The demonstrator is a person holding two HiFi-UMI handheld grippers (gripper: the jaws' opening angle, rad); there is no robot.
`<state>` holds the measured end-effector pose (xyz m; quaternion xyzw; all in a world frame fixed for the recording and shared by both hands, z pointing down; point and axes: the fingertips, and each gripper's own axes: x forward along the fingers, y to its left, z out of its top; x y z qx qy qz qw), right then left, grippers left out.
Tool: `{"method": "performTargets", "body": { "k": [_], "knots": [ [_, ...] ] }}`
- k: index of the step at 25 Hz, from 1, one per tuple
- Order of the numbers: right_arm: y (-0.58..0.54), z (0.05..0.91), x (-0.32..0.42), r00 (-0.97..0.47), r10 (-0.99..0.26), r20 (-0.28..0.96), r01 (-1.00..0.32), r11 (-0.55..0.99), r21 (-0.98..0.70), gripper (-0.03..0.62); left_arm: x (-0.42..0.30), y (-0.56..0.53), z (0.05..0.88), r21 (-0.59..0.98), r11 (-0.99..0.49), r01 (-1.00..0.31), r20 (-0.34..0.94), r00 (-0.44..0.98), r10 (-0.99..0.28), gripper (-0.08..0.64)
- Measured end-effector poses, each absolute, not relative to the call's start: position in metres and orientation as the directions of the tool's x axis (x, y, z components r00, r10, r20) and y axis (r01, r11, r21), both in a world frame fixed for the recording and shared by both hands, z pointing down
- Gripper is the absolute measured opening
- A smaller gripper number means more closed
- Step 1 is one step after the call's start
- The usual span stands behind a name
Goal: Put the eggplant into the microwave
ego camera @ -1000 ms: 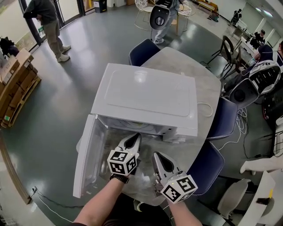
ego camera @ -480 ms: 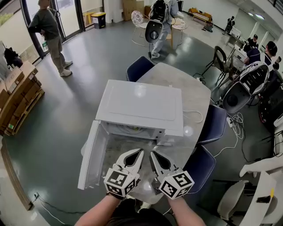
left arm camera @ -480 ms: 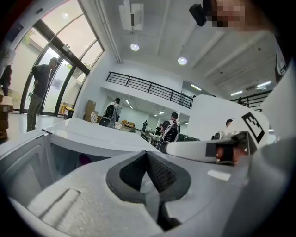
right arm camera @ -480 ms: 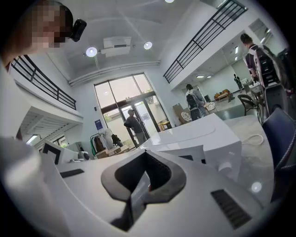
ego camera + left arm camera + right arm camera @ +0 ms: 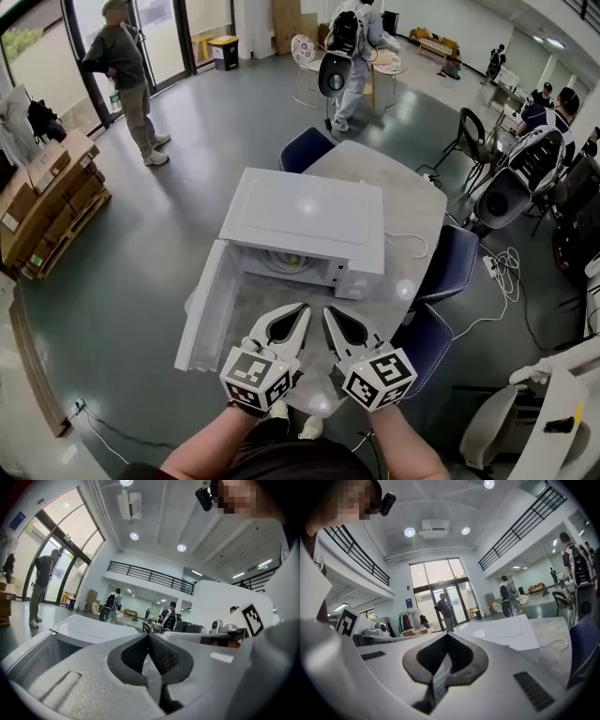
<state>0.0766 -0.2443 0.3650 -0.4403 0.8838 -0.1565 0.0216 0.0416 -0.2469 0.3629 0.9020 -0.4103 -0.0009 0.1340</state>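
Note:
The white microwave [image 5: 305, 217] stands on the round grey table [image 5: 417, 202] with its door [image 5: 199, 314] swung open to the left. Only a sliver of its dark cavity shows, and I see no eggplant in any view. My left gripper [image 5: 302, 309] and right gripper [image 5: 328, 312] hover side by side in front of the opening, well above the table, both pointing at the microwave. Each is shut with nothing between its fingers. In the left gripper view the jaws [image 5: 149, 635] meet over the microwave's top [image 5: 93, 629]. In the right gripper view the jaws [image 5: 447, 634] also meet.
Blue chairs [image 5: 457, 261] crowd the table's right side and another [image 5: 307, 146] stands behind it. A white cable [image 5: 412, 246] lies beside the microwave. A person [image 5: 127, 70] stands by the glass doors, cardboard boxes [image 5: 52, 202] sit at left, and more people are at the back right.
Both grippers have lifted and drawn back from the microwave's mouth, staying shut. The microwave now looks smaller and farther off in the head view.

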Motion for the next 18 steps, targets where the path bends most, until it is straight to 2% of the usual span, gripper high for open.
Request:
{"method": "performTargets", "body": {
  "k": [18],
  "knots": [
    [-0.211,0.326,0.06,-0.629,-0.775,0.057,-0.762,0.601,-0.24,0.0,0.026,-0.209,0.32,0.239,-0.597,-0.766,0.049,0.623,-0.78,0.006]
  ]
}}
